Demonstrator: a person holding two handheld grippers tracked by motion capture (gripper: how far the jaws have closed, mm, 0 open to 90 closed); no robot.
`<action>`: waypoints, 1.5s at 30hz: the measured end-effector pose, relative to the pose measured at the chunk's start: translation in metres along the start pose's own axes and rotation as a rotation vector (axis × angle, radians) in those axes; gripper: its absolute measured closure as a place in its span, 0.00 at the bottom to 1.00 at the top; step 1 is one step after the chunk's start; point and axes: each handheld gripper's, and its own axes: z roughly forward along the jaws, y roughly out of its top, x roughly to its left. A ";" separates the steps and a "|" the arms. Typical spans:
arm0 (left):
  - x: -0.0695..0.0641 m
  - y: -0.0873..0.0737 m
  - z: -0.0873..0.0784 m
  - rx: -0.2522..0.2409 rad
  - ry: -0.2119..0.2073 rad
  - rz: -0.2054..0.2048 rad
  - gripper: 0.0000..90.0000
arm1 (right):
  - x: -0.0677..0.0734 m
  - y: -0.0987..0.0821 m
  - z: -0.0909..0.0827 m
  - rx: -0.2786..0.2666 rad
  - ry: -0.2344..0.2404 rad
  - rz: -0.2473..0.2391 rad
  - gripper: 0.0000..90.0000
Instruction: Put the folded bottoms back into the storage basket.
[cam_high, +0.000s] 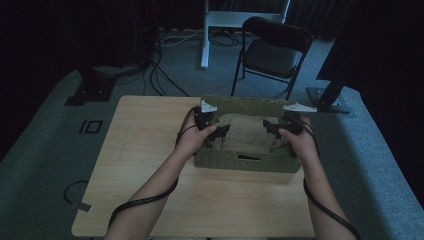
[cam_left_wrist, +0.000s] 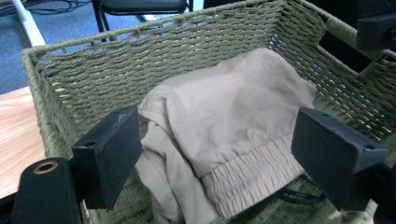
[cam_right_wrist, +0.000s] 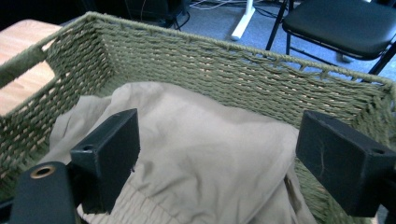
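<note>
- A woven green basket (cam_high: 240, 161) sits on a light wooden worktop (cam_high: 145, 150), toward its far right part, seen from above.
- Inside the basket lies a crumpled beige garment (cam_high: 247, 132) with an elastic, gathered hem; it fills much of the basket's floor and rises near the middle.
- The left claw (cam_high: 220, 131) is held by a hand (cam_high: 195, 140) over the basket's left end, pointing inward toward the garment.
- In the left gripper view its two black jaws stand wide apart, one on each side of the garment (cam_left_wrist: 224, 126); neither pad is seen pressing on the cloth, and the gathered hem lies between and below them.
- The right claw (cam_high: 270, 131) is held by the other hand (cam_high: 300, 142) over the basket's right end, also pointing inward.
- In the right gripper view its jaws stand wide apart above the garment (cam_right_wrist: 201, 149), with the basket's woven wall (cam_right_wrist: 233, 74) beyond; nothing is clamped.
- A black cable (cam_high: 145, 200) trails from each gripper along the forearm toward the near edge of the worktop.
- Beyond the worktop, on the grey carpet, stands a black folding chair (cam_high: 272, 52), with a white stand (cam_high: 205, 35) to its left.
</note>
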 end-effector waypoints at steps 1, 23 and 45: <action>-0.001 -0.002 -0.005 -0.009 0.005 0.003 0.19 | 0.002 -0.002 -0.004 -0.003 -0.003 -0.003 0.15; -0.027 -0.030 -0.059 -0.089 -0.055 0.038 0.19 | 0.024 -0.042 -0.062 -0.099 0.020 -0.103 0.14; -0.015 -0.088 -0.094 -0.110 0.006 0.006 0.18 | 0.028 -0.112 -0.093 -0.088 0.012 -0.075 0.13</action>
